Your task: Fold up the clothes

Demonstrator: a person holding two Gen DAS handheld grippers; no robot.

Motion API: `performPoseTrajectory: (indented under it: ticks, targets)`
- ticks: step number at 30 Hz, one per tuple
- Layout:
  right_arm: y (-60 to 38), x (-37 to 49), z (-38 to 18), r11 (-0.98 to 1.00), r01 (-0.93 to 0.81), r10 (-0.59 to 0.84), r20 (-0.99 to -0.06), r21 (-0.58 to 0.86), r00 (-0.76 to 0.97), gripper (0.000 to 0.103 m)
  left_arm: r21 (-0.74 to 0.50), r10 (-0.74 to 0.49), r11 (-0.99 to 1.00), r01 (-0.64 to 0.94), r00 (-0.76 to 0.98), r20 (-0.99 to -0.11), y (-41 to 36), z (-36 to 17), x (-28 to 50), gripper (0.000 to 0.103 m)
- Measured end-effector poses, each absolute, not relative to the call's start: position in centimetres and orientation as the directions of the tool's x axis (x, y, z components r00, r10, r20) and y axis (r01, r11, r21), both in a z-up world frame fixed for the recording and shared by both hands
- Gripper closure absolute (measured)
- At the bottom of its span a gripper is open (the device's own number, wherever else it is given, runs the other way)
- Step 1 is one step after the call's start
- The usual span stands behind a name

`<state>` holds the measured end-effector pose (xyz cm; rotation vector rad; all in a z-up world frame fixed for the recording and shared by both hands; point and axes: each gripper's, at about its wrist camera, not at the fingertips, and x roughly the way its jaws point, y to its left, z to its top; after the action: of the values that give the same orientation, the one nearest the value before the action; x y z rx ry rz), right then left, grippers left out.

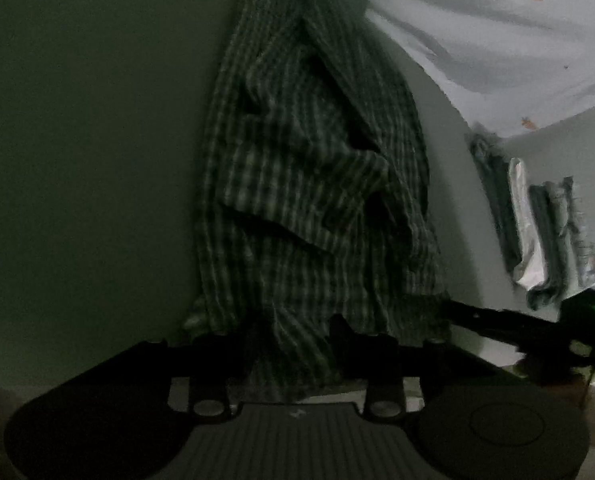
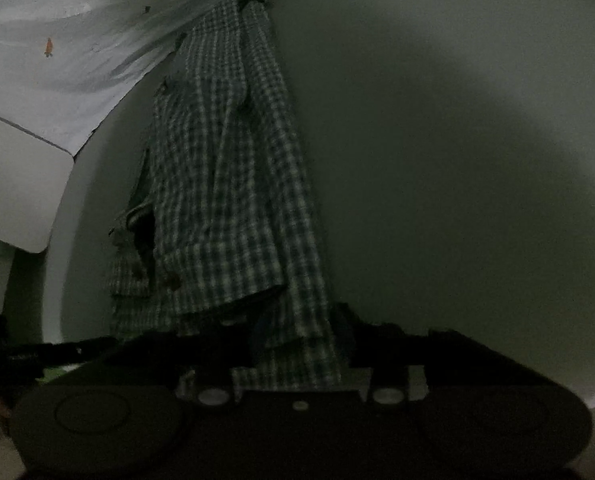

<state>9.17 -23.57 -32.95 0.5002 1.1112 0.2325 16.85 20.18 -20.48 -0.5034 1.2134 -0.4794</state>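
A dark-and-white checked shirt (image 1: 313, 168) lies in a long narrow strip on the pale round table (image 1: 97, 160). Its near end runs between the fingers of my left gripper (image 1: 293, 340), whose jaws stand apart with the cloth lying loose in the gap. In the right wrist view the same shirt (image 2: 225, 184) stretches away from my right gripper (image 2: 301, 340); its hem lies between those jaws too, and they stand apart. The right gripper (image 1: 517, 328) shows at the left view's right edge. Both views are very dark.
A white sheet with small carrot prints (image 1: 497, 32) hangs behind the table. Folded grey and dark clothes (image 1: 537, 232) lie to the right. A pale rounded slab (image 2: 17, 184) sits at the left of the right wrist view.
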Motion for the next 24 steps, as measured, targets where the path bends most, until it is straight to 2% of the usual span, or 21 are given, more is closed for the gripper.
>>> performPoseTrajectory:
  ticks: [1,2,3,4,5,8,10,12,20,23,24]
  targets:
    - [-23.4,9.2,-32.9,0.876,0.055,0.41,-0.8,0.479,0.437,0.07,-0.605,-0.595,0.794,0.059,0.281,-0.753,20.4,-20.6,16.9,0.068]
    - [-23.2,9.2,-32.8,0.887,0.041,0.399,-0.808,0.46,0.433,0.077,-0.608,-0.593,0.793,0.038,0.282,-0.754,20.7,-20.7,16.9,0.071]
    - [-23.0,9.3,-32.7,0.895,0.032,0.389,-0.815,0.444,0.429,0.082,-0.612,-0.591,0.791,0.018,0.284,-0.755,20.9,-20.8,17.0,0.078]
    - [-22.9,9.4,-32.7,0.9,0.027,0.383,-0.82,0.435,0.426,0.082,-0.597,-0.573,0.802,0.008,0.29,-0.766,21.1,-20.6,17.0,0.083]
    - [-23.1,9.3,-32.7,0.896,0.037,0.388,-0.818,0.443,0.425,0.082,-0.581,-0.555,0.814,-0.001,0.296,-0.778,21.3,-20.5,16.9,0.082]
    - [-23.5,9.3,-32.8,0.88,0.071,0.399,-0.813,0.469,0.424,0.082,-0.518,-0.494,0.855,0.024,0.337,-0.801,21.3,-19.3,16.8,0.079]
    - [-23.7,9.2,-32.9,0.876,0.078,0.401,-0.81,0.475,0.429,0.082,-0.481,-0.464,0.876,0.05,0.365,-0.807,21.5,-18.6,16.9,0.066]
    - [-23.7,9.2,-32.9,0.872,0.086,0.403,-0.806,0.482,0.433,0.081,-0.474,-0.459,0.879,0.055,0.369,-0.808,21.6,-18.8,17.1,0.06]
    - [-23.9,8.9,-32.8,0.871,0.088,0.402,-0.804,0.484,0.438,0.08,-0.441,-0.429,0.896,0.06,0.378,-0.82,20.9,-19.4,17.2,0.06]
    - [-23.9,8.9,-32.8,0.874,0.08,0.402,-0.805,0.48,0.437,0.081,-0.412,-0.399,0.91,0.057,0.397,-0.826,20.8,-19.4,17.0,0.074]
    - [-23.8,9.0,-32.8,0.879,0.072,0.398,-0.809,0.471,0.433,0.083,-0.389,-0.377,0.92,0.055,0.402,-0.835,20.9,-19.4,16.9,0.088]
